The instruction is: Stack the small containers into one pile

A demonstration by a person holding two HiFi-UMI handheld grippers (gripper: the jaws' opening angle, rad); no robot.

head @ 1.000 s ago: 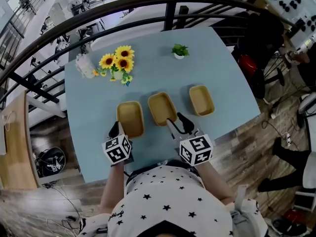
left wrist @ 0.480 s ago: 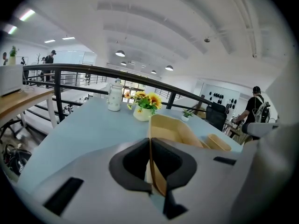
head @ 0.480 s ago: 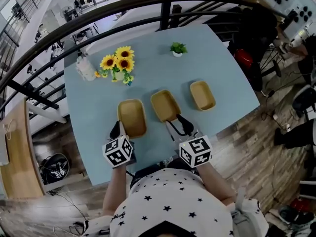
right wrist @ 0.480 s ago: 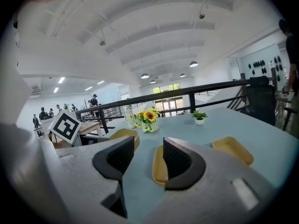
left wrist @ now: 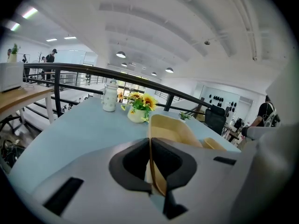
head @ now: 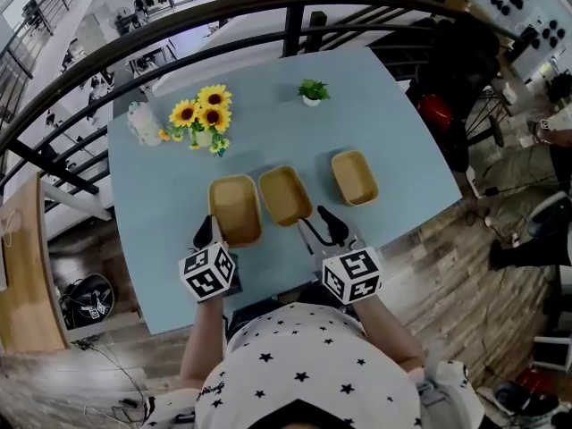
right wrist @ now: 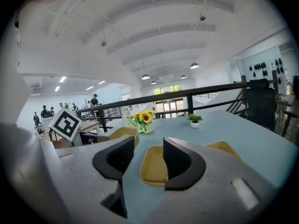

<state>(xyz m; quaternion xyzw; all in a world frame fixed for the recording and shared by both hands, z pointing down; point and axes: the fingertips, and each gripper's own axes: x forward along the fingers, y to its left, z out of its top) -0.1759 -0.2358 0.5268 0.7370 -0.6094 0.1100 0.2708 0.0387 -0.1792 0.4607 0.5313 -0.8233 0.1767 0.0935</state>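
Three shallow yellow containers lie in a row on the blue table [head: 161, 239]: left container [head: 235, 209], middle container [head: 285, 195], right container [head: 355, 177]. My left gripper [head: 207, 232] is at the left container's near end, shut on its thin rim. In the left gripper view that rim runs between the pads [left wrist: 150, 143] and the left container [left wrist: 170, 127] stretches away from them. My right gripper [head: 320, 225] is open, just short of the middle container's near right corner. The right gripper [right wrist: 148, 149] holds nothing, and the middle container [right wrist: 154, 164] shows beyond its jaws.
A vase of sunflowers [head: 204, 121] and a white jar [head: 143, 123] stand at the far left. A small potted plant [head: 310, 92] stands at the far middle. A dark railing [head: 295, 34] curves behind the table, whose near edge lies just in front of me.
The view has shifted a little. The left container now sits closer to the middle one, their sides almost meeting. Both grippers stay at the containers' near ends.
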